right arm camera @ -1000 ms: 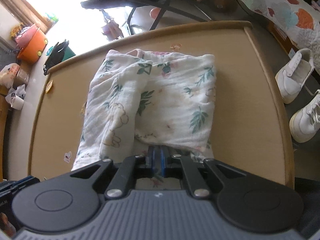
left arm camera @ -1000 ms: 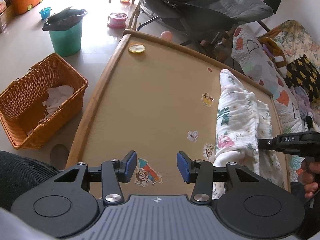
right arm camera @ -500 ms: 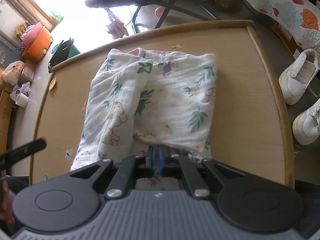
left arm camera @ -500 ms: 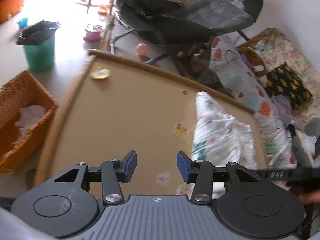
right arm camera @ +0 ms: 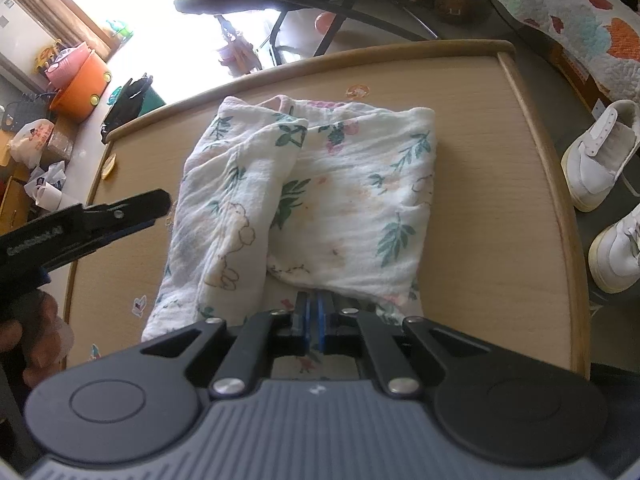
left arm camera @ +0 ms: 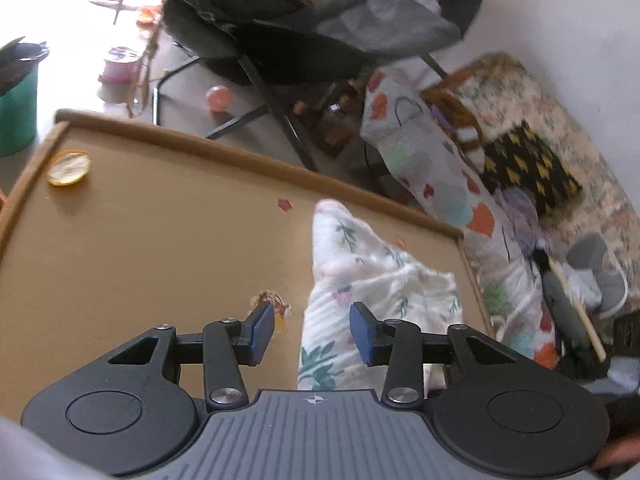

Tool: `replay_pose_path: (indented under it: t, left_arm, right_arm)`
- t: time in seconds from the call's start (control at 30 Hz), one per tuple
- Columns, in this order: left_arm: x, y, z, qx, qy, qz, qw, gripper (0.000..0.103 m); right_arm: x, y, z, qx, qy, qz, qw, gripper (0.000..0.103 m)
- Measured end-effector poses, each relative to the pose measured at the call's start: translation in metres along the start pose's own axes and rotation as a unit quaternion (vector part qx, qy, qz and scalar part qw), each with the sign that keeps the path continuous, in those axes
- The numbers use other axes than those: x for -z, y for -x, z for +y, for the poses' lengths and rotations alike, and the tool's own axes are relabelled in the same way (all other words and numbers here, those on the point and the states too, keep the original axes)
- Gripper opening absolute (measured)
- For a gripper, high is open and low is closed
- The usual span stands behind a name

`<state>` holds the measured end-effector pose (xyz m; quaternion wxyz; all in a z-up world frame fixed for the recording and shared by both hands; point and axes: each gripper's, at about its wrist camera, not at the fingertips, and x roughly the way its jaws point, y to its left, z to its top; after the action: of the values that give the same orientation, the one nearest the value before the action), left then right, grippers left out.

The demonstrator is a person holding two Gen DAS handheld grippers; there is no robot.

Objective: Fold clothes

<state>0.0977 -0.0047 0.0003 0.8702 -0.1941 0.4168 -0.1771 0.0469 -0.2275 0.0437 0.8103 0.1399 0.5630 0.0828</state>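
Two grippers | right gripper (right arm camera: 313,322): blades pinched on near hem of floral garment (right arm camera: 320,200), anchoring it mid-frame on table (right arm camera: 500,184) | left gripper (left arm camera: 312,334): spread wide, empty, lower centre, straddling the garment's edge, likely lining up a grasp.

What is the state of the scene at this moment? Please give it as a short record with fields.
surface: wooden table with a raised rim
garment: floral cloth, partly folded, lying on the table
right gripper: shut on the near edge of the floral cloth
left gripper: open, over the left side of the cloth, holding nothing
stickers: several on the table top, one beyond the cloth
other item on table: round yellow piece near the far left corner
floor: white shoes to the right of the table
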Motion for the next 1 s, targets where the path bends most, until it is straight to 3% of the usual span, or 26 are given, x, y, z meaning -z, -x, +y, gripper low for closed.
replay_pose_path:
  t: [0.07,0.13,0.33,0.8,1.0]
  left_arm:
    - [0.003,-0.006,-0.005,-0.001,-0.014,0.014,0.9998,0.037]
    - [0.006,-0.010,-0.008,0.001,-0.021,0.020,0.9996,0.017]
    - [0.012,-0.018,-0.007,-0.003,-0.014,0.021,0.9997,0.003]
    - [0.002,0.017,-0.013,-0.001,0.012,-0.019,0.9997,0.001]
    - [-0.009,0.047,-0.024,0.025,0.027,-0.053,0.9979,0.001]
  right_arm:
    - [0.000,0.000,0.000,0.000,0.000,0.000,1.000,0.002]
    - [-0.001,0.000,0.000,0.000,0.001,0.001,1.000,0.002]
    - [-0.001,0.000,0.000,0.000,0.002,0.002,1.000,0.002]
    - [-0.003,0.001,0.004,0.000,-0.001,0.005,1.000,0.002]
    - [-0.004,0.000,0.003,-0.003,-0.004,0.008,1.000,0.002]
